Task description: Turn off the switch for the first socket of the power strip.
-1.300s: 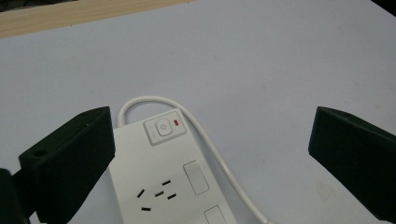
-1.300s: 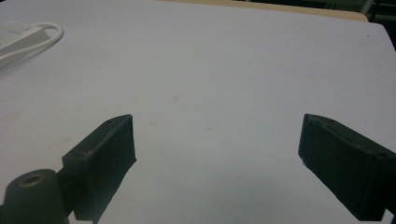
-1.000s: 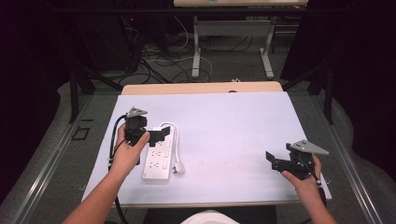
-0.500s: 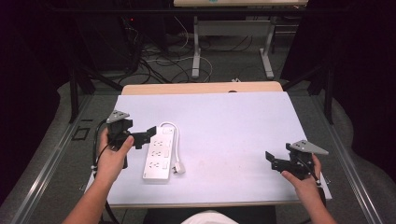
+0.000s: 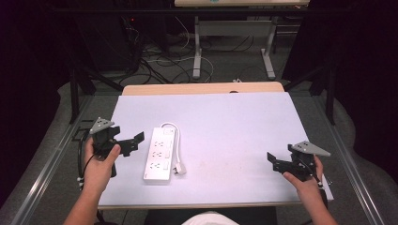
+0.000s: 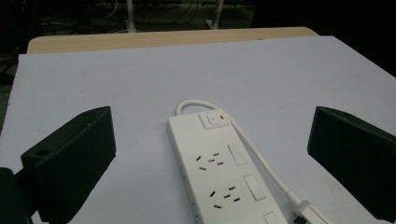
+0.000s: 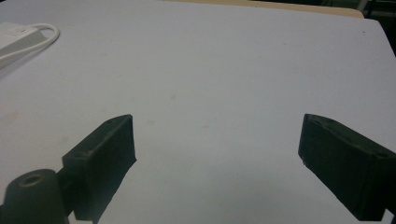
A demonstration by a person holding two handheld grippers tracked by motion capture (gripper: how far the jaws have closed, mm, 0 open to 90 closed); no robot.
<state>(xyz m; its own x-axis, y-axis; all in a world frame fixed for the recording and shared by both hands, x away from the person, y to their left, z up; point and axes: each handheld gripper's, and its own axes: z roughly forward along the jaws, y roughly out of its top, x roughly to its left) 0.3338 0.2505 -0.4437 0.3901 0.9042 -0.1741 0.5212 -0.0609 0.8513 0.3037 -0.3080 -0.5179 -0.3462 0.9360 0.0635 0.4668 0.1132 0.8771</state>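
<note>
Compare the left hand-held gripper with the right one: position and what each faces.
The left hand-held gripper sits at the table's left edge beside the power strip; the right hand-held gripper sits near the right front corner, far from it. The left looks onto the strip; the right onto mostly bare tabletop. Both are open and empty.

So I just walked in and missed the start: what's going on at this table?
A person sits at a table covered in pale sheeting, holding a two-jaw gripper in each hand. A white power strip lies flat on its left half, cord looped beside it, plug unconnected. The left gripper hovers just left of the strip, jaws wide open and pointed at it, not touching. The right gripper waits open near the right edge, holding nothing.
</note>
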